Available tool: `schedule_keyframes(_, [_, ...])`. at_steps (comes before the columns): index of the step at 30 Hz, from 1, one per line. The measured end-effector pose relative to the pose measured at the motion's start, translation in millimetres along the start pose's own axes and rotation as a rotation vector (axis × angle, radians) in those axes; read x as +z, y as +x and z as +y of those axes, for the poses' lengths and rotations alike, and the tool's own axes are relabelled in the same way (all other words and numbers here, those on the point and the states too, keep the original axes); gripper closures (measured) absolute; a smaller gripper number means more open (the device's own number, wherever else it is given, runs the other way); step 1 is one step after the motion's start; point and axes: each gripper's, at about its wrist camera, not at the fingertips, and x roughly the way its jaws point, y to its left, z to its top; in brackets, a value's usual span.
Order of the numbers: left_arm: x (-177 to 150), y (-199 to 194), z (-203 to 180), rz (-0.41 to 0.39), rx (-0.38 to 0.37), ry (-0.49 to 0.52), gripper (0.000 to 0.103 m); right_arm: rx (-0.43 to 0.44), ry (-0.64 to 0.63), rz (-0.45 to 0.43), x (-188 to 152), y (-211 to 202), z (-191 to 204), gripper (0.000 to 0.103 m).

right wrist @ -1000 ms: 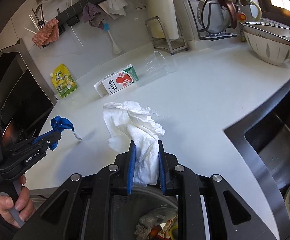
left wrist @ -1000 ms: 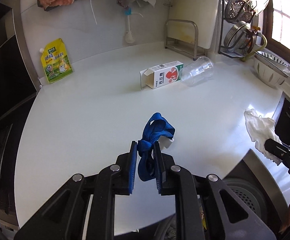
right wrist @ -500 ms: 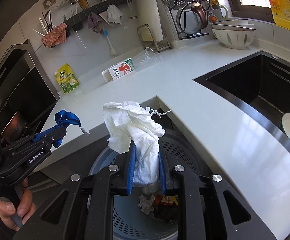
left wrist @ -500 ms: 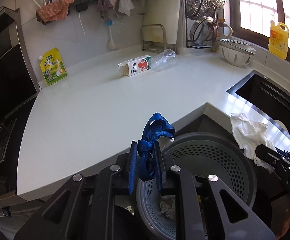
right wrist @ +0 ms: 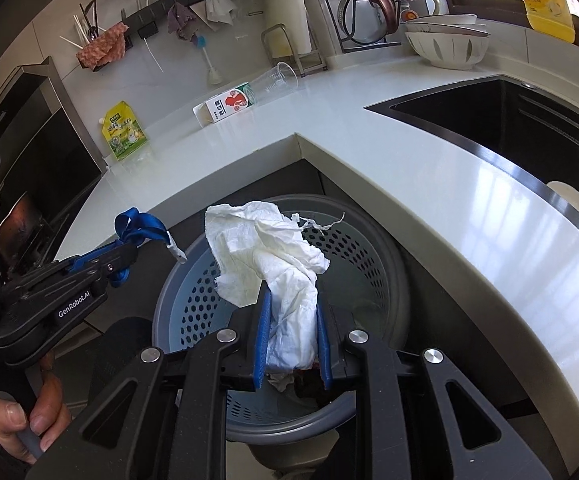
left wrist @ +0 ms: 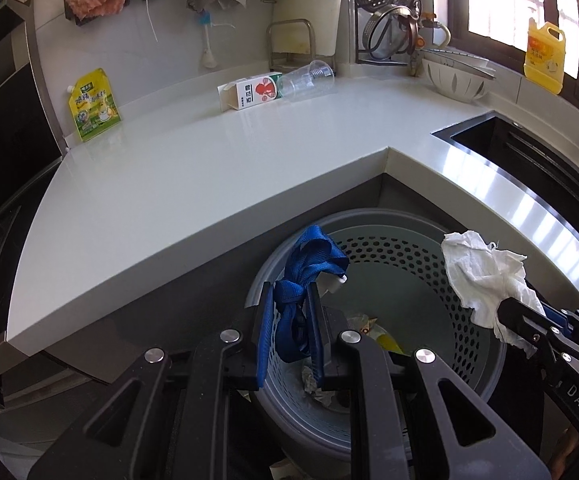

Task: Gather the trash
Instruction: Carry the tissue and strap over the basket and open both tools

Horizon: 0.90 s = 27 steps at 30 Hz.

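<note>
Both hands have swung off the table (left wrist: 193,184) corner over the bin (left wrist: 373,248); left gripper (left wrist: 289,332) jaws clamp blue strap (left wrist: 309,256), right gripper (right wrist: 291,344) jaws clamp tissue (right wrist: 265,248). Next, release.

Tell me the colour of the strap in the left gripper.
Blue strap, clearest in the left wrist view.

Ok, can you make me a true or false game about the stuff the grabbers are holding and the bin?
1. The left gripper is holding a blue strap. True.
2. The right gripper is holding a plastic cup. False: it grips a crumpled white tissue; the plastic cup lies on the counter.
3. The bin is empty. False: some trash already lies in it.
4. A milk carton lies on its side on the counter. True.
5. The tissue is already in the bin. False: it is held above it.
</note>
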Motion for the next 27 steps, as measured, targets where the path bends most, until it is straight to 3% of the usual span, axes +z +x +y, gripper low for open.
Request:
schedule_keyframes(23, [-14,28,2,0.090,-0.021,-0.033,0.084,-0.104,-0.077,0.018,-10,19,5,0.083])
schedule_keyframes(26, [-14,28,2,0.087,-0.015,-0.030,0.079,-0.104,-0.077,0.010,-10,17,5,0.071])
schedule_keyframes(27, [-15,27,2,0.086,-0.011,-0.030,0.069,-0.106,-0.075,0.006,-10,17,5,0.063])
